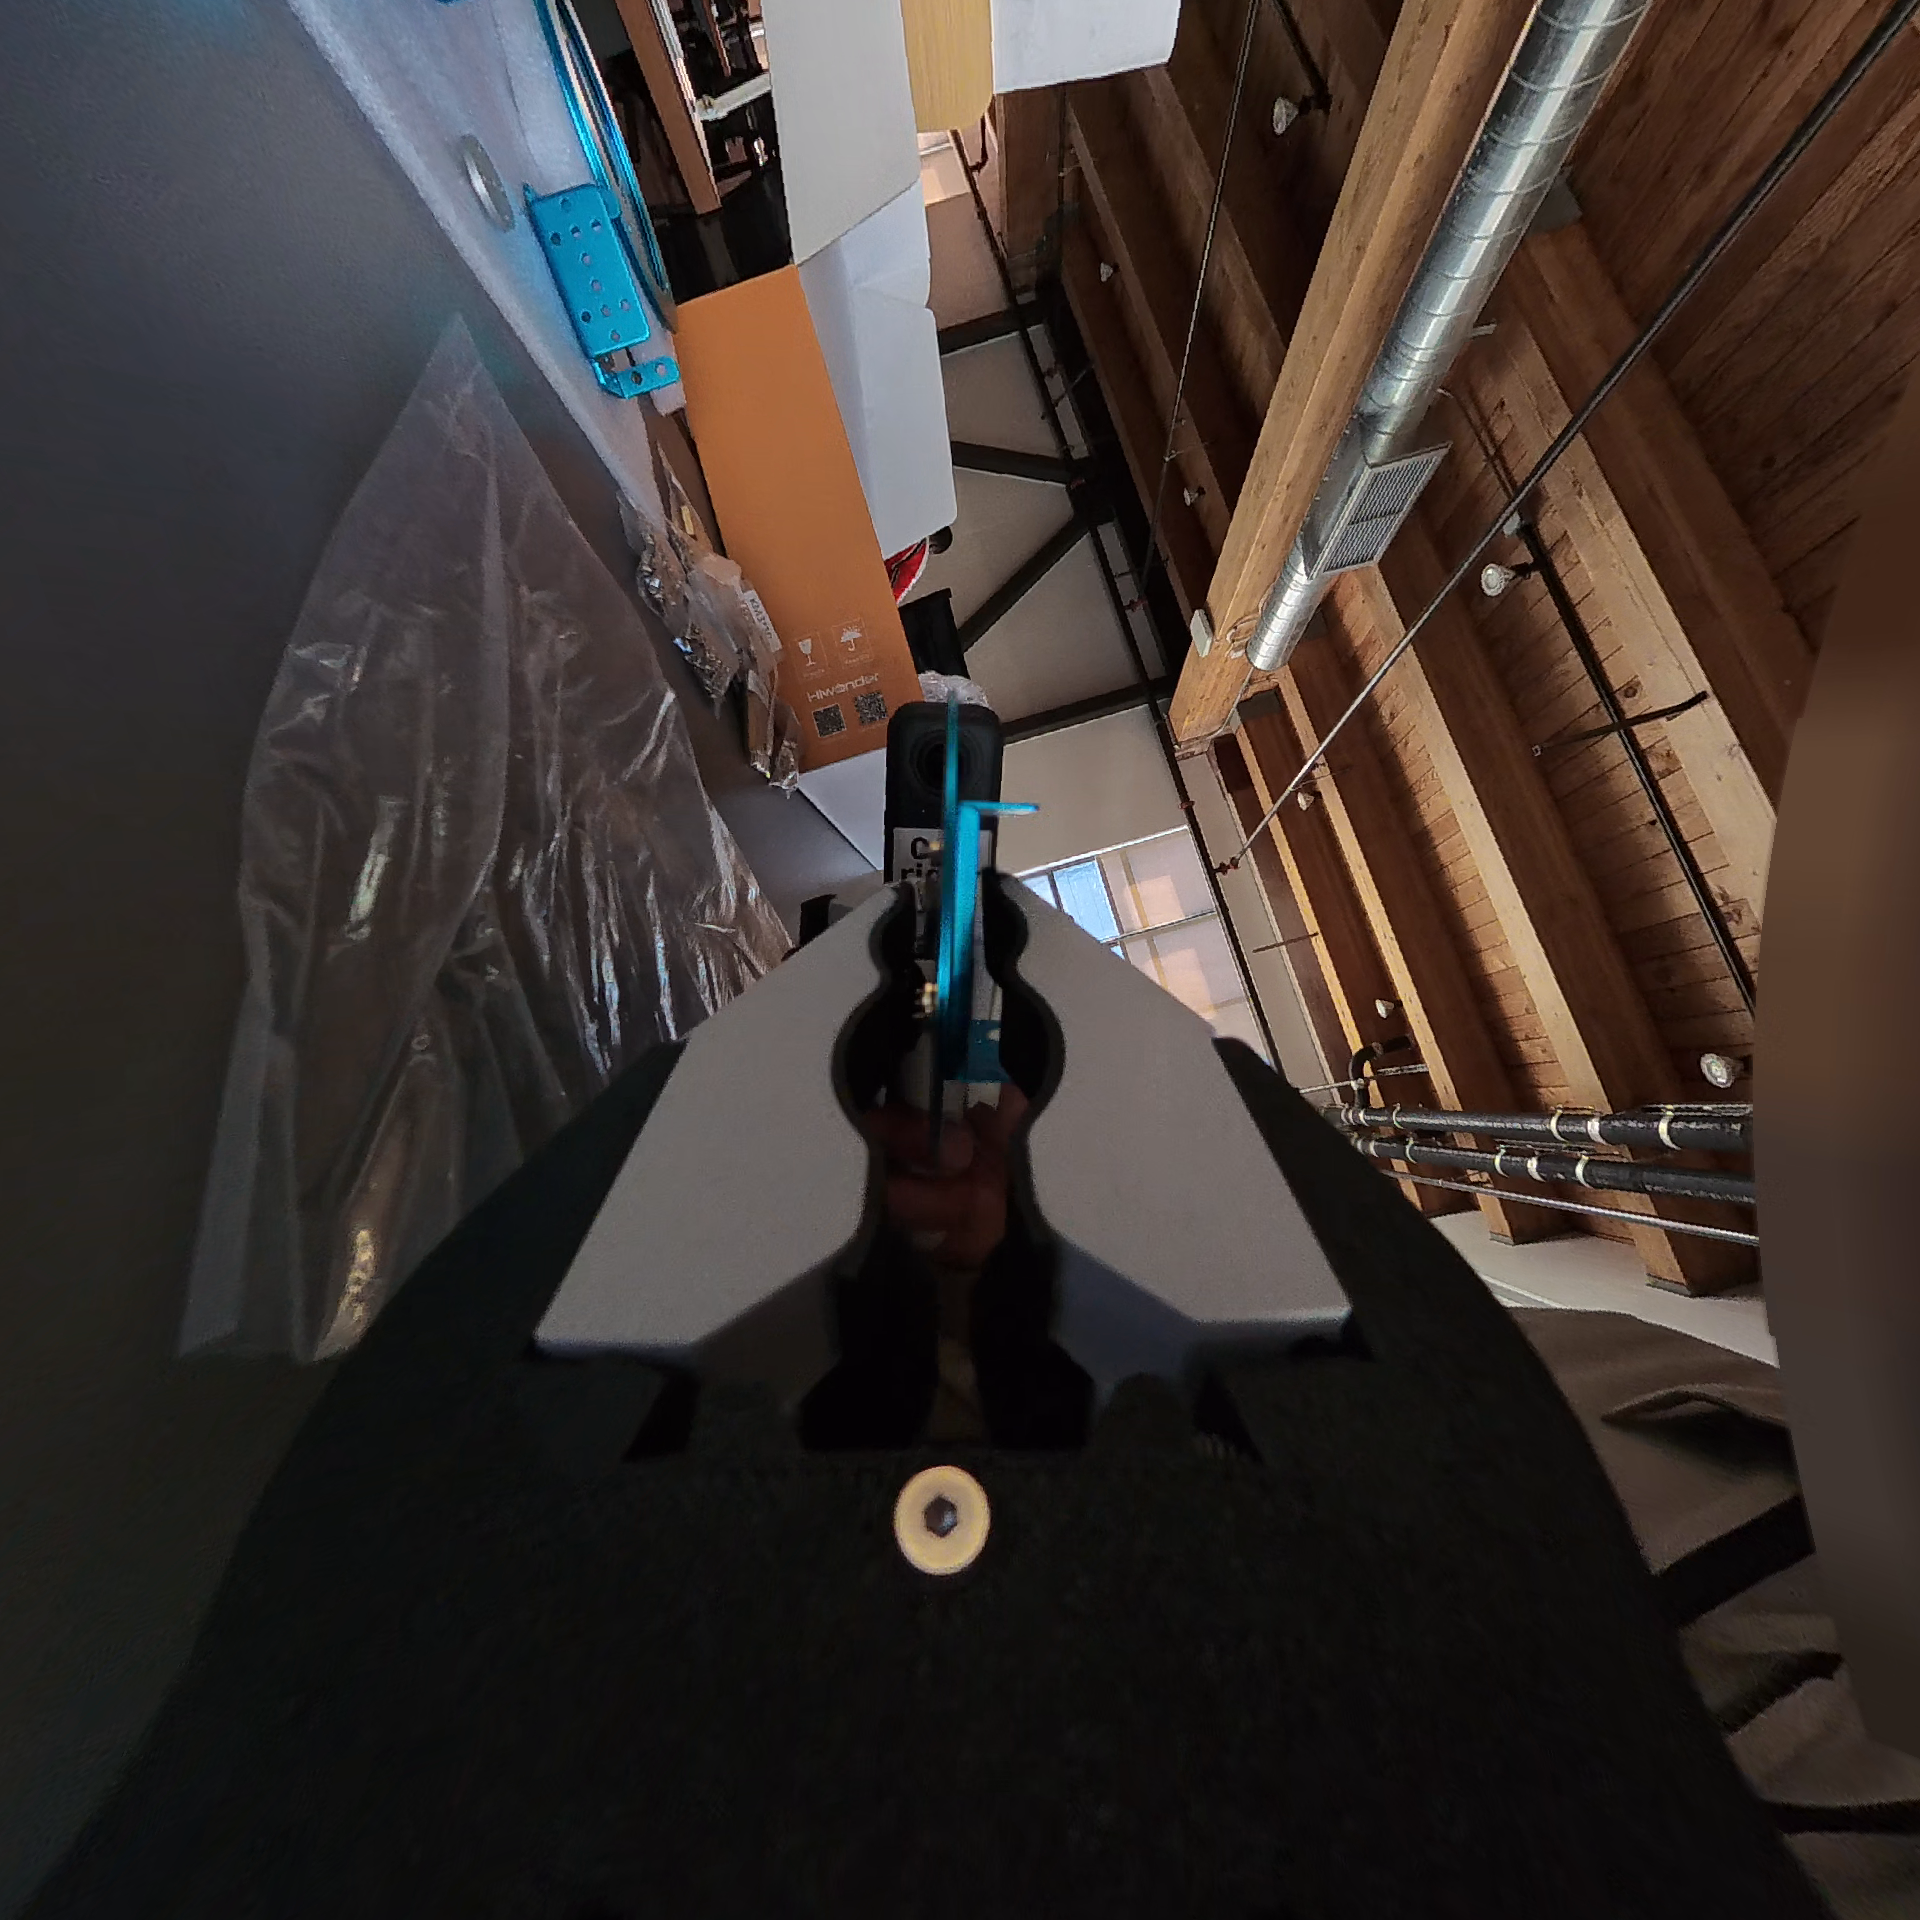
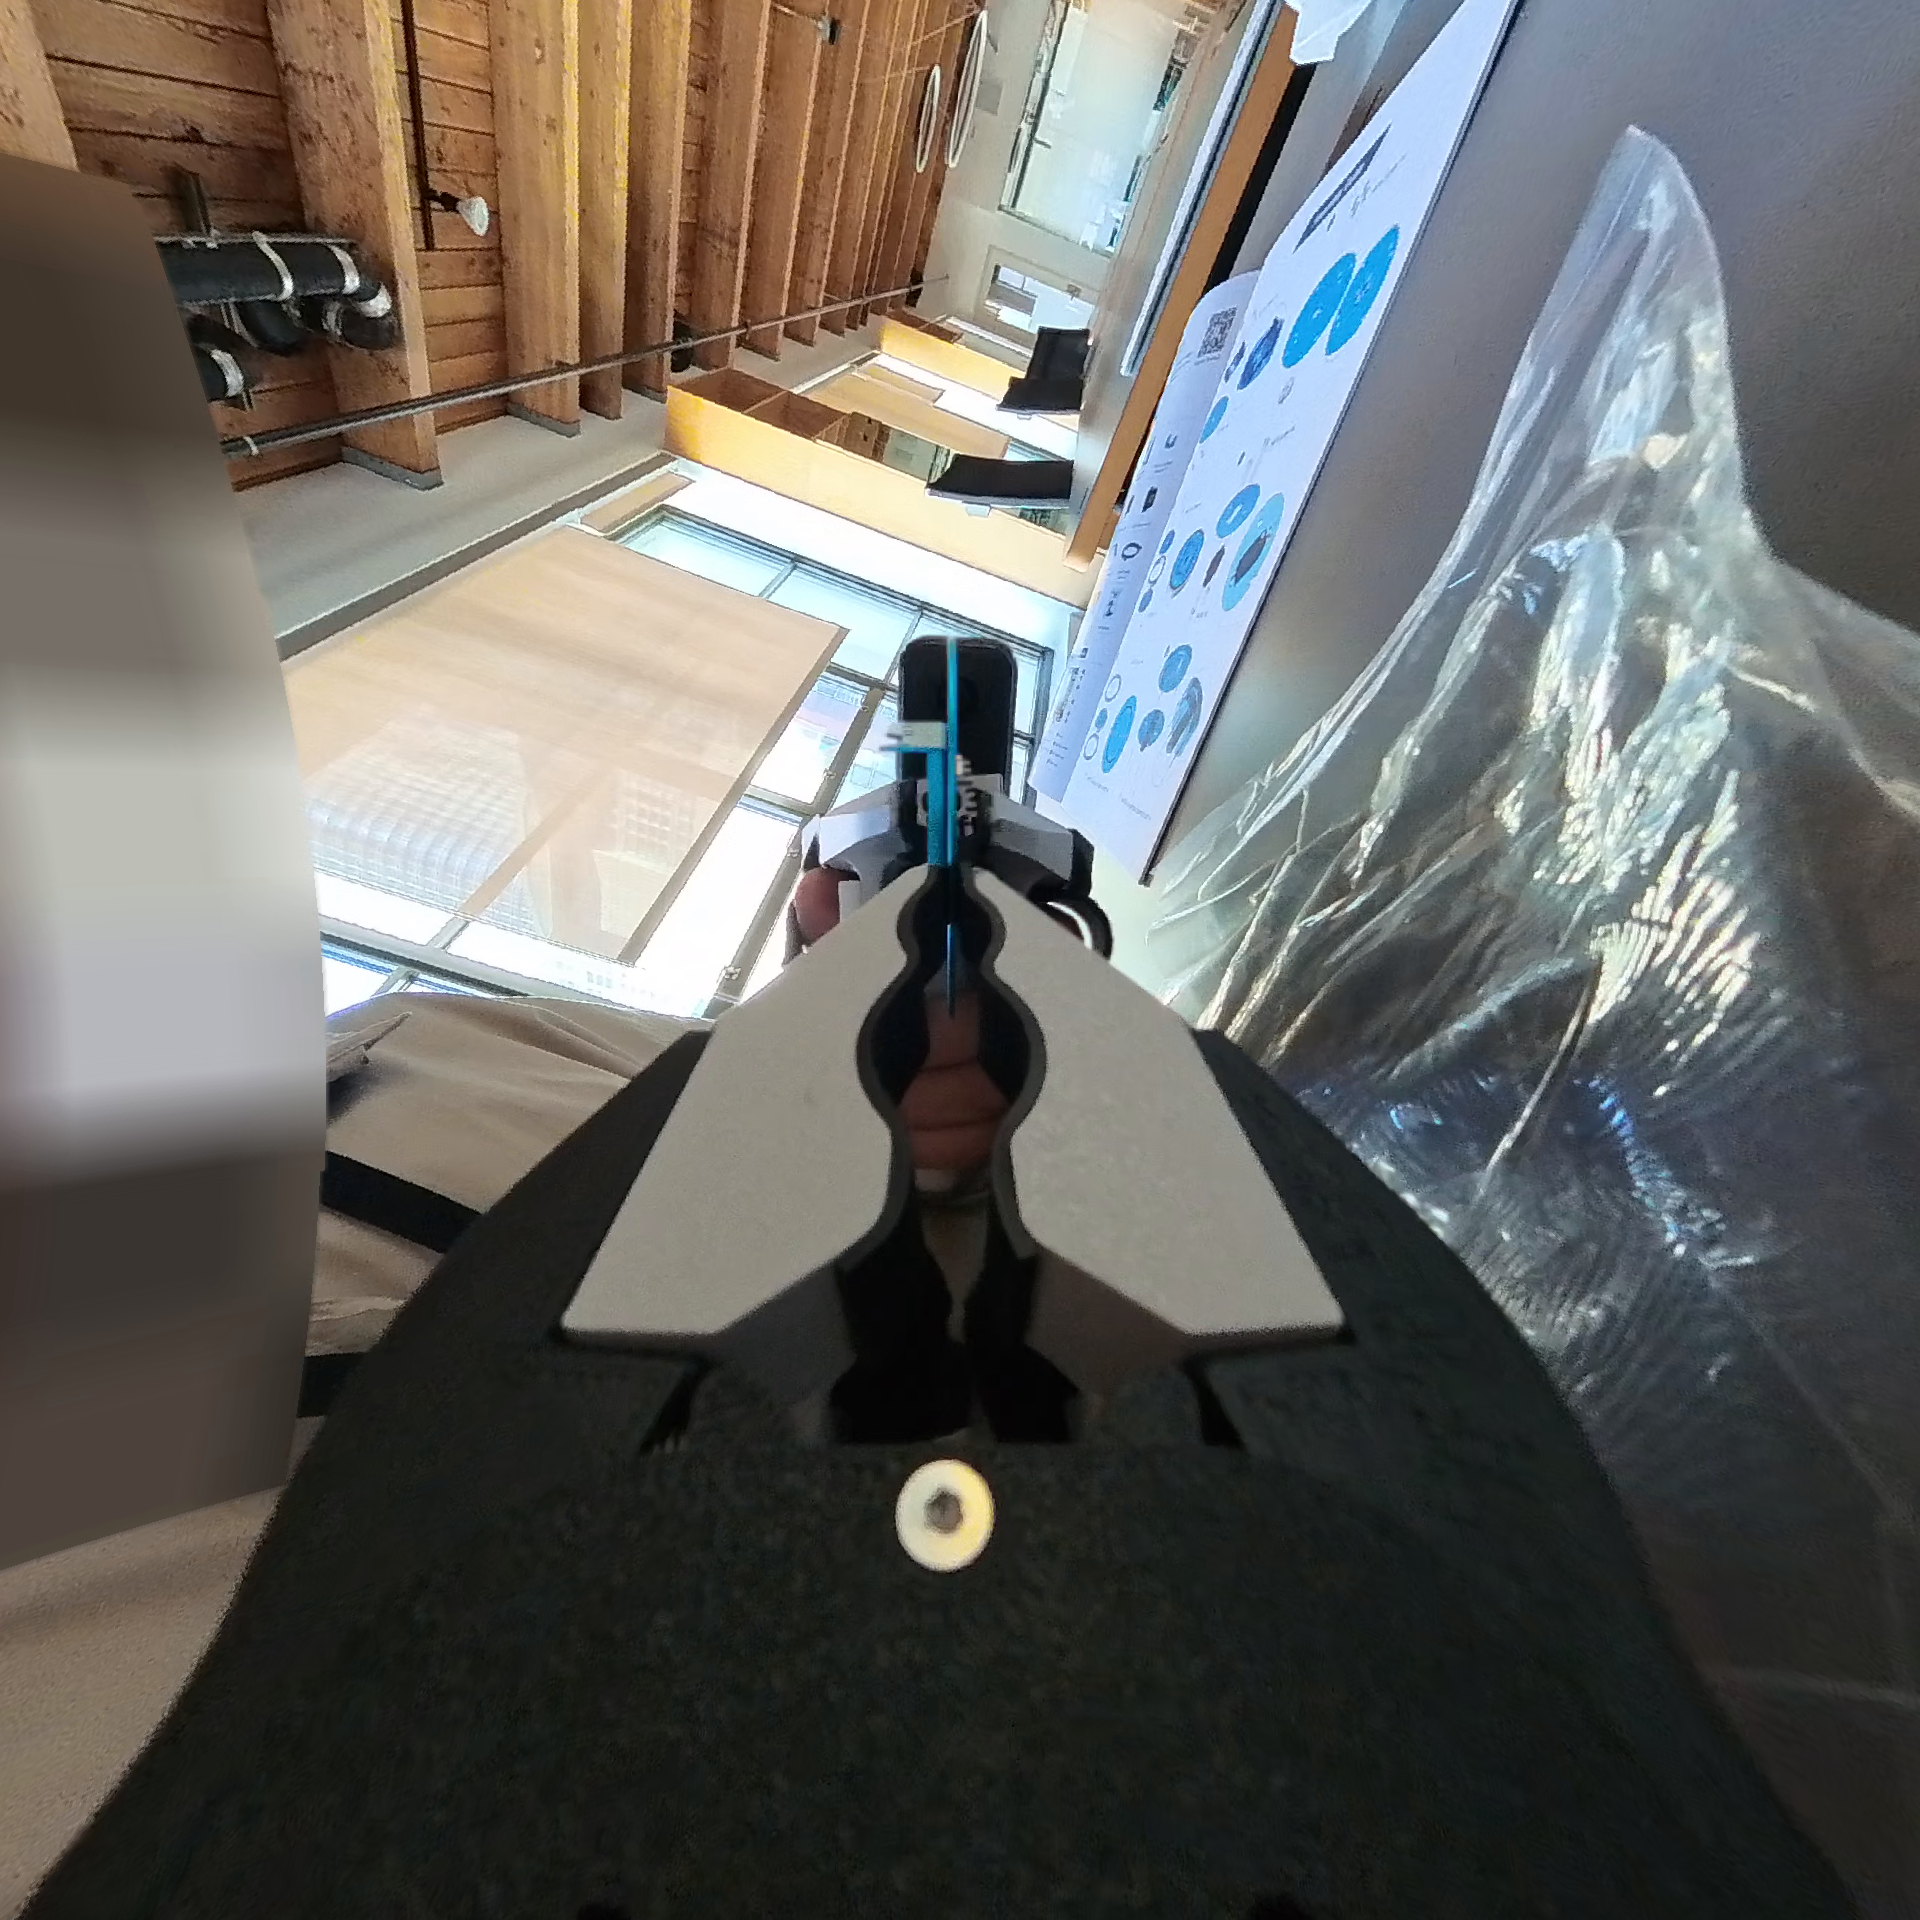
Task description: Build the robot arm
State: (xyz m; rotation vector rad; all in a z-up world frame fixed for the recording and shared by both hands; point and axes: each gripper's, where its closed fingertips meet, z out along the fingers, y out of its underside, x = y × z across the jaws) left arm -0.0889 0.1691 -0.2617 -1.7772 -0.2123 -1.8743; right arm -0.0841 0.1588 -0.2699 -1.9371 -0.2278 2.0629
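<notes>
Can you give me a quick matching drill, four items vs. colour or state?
Items:
1. left gripper
2. cardboard box
3. clear plastic bag
4. perforated metal bracket

Colour or state:
A. orange
B. crinkled, transparent
C. blue, lying on white foam
D. shut on a thin blue metal plate

Pairs: 1-D, 2-A, 3-B, 4-C

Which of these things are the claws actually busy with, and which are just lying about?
In the claws:
- thin blue plate, pinched edge-on between the left claw and the right claw, both shut on it

Lying about:
- blue perforated bracket
- clear plastic bag
- orange box
- small packets of hardware
- printed sheet
</notes>
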